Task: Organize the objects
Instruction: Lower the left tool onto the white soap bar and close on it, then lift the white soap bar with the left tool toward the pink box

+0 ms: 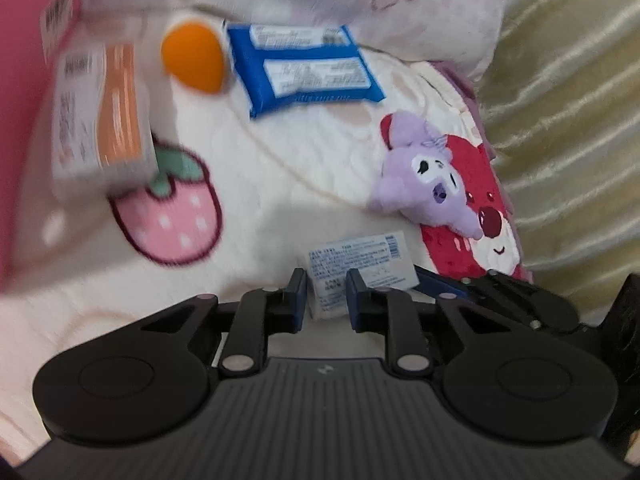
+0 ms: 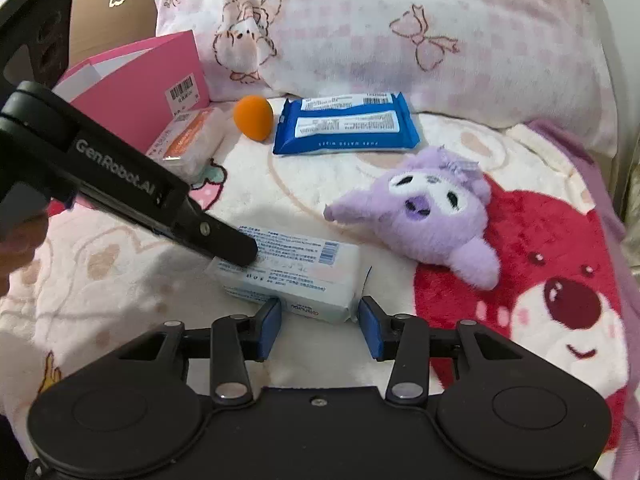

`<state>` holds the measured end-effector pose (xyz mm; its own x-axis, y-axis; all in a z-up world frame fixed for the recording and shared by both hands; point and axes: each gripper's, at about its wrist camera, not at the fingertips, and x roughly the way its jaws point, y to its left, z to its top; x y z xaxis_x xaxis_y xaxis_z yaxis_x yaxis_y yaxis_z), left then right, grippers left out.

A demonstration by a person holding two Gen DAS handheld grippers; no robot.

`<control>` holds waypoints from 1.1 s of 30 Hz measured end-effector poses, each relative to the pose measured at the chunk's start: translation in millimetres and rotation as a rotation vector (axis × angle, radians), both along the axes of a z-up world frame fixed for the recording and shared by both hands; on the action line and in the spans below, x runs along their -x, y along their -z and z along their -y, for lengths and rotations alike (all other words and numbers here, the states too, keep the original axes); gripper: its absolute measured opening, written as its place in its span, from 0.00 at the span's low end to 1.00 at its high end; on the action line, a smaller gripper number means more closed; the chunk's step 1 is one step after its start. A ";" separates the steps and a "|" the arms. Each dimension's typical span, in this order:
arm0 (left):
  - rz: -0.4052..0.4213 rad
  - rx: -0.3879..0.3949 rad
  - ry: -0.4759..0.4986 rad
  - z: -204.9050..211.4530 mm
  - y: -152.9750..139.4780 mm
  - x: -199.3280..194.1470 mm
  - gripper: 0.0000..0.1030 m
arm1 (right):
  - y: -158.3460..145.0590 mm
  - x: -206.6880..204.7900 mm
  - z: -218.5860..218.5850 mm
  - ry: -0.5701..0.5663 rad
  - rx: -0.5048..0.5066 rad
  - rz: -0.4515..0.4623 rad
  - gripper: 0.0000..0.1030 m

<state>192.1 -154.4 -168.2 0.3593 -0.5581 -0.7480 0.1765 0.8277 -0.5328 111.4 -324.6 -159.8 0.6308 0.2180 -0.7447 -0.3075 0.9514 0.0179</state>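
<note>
A white tissue pack (image 2: 292, 276) lies on the blanket (image 2: 280, 184). My left gripper (image 1: 326, 300) is shut on one end of the white tissue pack (image 1: 360, 268); in the right wrist view its dark finger (image 2: 224, 240) rests on the pack's left end. My right gripper (image 2: 320, 328) is open, its blue pads either side of the pack's near end. Further back lie a purple plush toy (image 2: 424, 216), a blue wipes pack (image 2: 344, 124), an orange egg-shaped sponge (image 2: 253, 118) and an orange-and-white packet (image 2: 188, 140).
A pink box (image 2: 136, 88) stands open at the back left, with a cardboard box (image 2: 108, 20) behind it. A pink patterned pillow (image 2: 400, 32) runs along the back. A yellow-green curtain (image 1: 568, 120) hangs to the right in the left wrist view.
</note>
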 end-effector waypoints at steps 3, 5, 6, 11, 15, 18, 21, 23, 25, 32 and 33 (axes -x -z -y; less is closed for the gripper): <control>0.020 -0.004 -0.026 2.9 -1.5 6.7 0.19 | 0.4 1.6 -0.7 0.009 -0.006 0.008 0.49; 0.028 -0.010 -0.033 6.1 -2.3 8.5 0.20 | -1.7 0.5 -1.7 0.011 -0.022 -0.002 0.51; 0.031 -0.016 -0.036 7.6 -2.1 8.8 0.20 | -2.7 0.2 -3.4 0.011 -0.020 -0.003 0.52; 0.032 -0.040 -0.034 8.2 -4.2 12.0 0.20 | -3.7 3.4 -10.9 -0.028 0.027 0.009 0.52; -0.001 -0.072 -0.025 2.1 -11.6 21.1 0.21 | -9.1 10.4 -18.5 -0.090 0.032 -0.003 0.55; -0.018 -0.069 -0.033 -3.1 -9.5 24.3 0.23 | -7.8 12.5 -23.1 -0.099 0.006 -0.004 0.69; -0.017 -0.056 -0.075 -6.2 -1.5 22.8 0.27 | 0.5 9.9 -22.7 -0.100 0.002 0.008 0.78; 0.000 -0.051 -0.086 -5.1 0.5 23.4 0.28 | 3.6 7.5 -18.1 -0.082 -0.029 0.004 0.78; 0.013 -0.055 -0.084 -2.0 -0.2 24.7 0.28 | 1.8 7.6 -16.2 -0.068 -0.050 0.013 0.78; 0.025 -0.105 -0.074 3.3 -10.4 33.5 0.28 | -3.7 14.0 -24.8 -0.090 -0.093 -0.024 0.79; 0.030 -0.117 -0.074 2.6 -13.5 36.2 0.28 | -5.8 17.0 -24.8 -0.098 -0.105 -0.031 0.78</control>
<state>155.8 -156.9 -154.7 0.4200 -0.4388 -0.7944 0.1269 0.8951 -0.4274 94.4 -299.8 -154.0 0.5799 0.3546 -0.7335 -0.3962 0.9094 0.1263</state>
